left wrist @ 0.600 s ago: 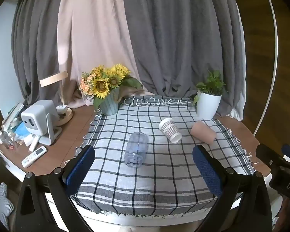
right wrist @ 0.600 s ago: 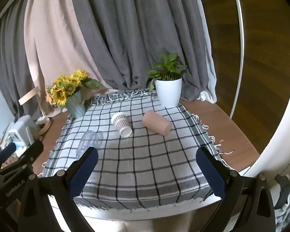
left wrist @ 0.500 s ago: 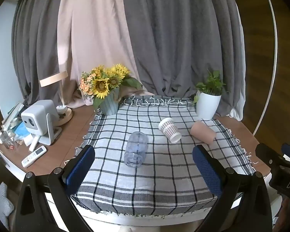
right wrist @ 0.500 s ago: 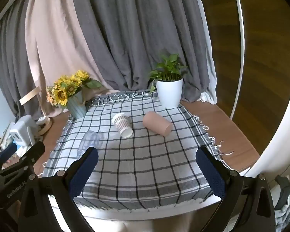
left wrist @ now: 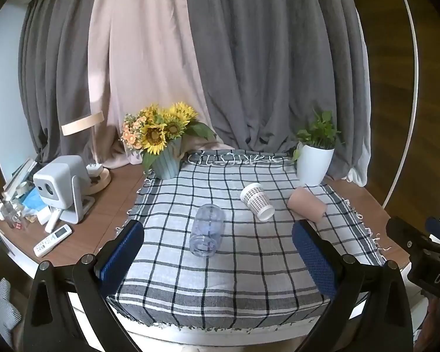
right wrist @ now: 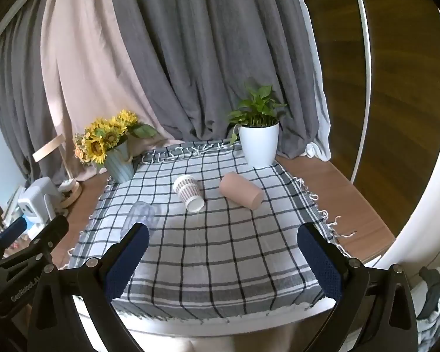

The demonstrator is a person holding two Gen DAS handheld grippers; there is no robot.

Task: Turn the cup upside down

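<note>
Far left on the brown tabletop [left wrist: 114, 205]: a white projector [left wrist: 60, 187], a remote control [left wrist: 52, 237] lying flat in front of it, small clutter at the edge. Behind these, a wooden lamp [left wrist: 86, 135]. Sunflower vase [left wrist: 161, 149] stands at the back left corner of the checked cloth [left wrist: 220, 264], which covers the middle of the tabletop with its fringe hanging over the near edge. On the cloth, left to right, three cups lie on their sides: clear plastic cup [left wrist: 207, 230], mouth toward the camera; patterned paper cup [left wrist: 256, 201], just right and farther back; pink cup [left wrist: 306, 204], near the right border. All three apart from each other. White potted plant [left wrist: 315, 158] at the back right corner. Grey and pale pink curtains [left wrist: 249, 73] fill the backdrop; dark wood panelling at far right. Left gripper [left wrist: 218, 259] hovers low at the near edge, fingers spread wide, holding nothing. Right gripper [right wrist: 220, 261] likewise, fingers wide apart and empty, well short of the cups.
</note>
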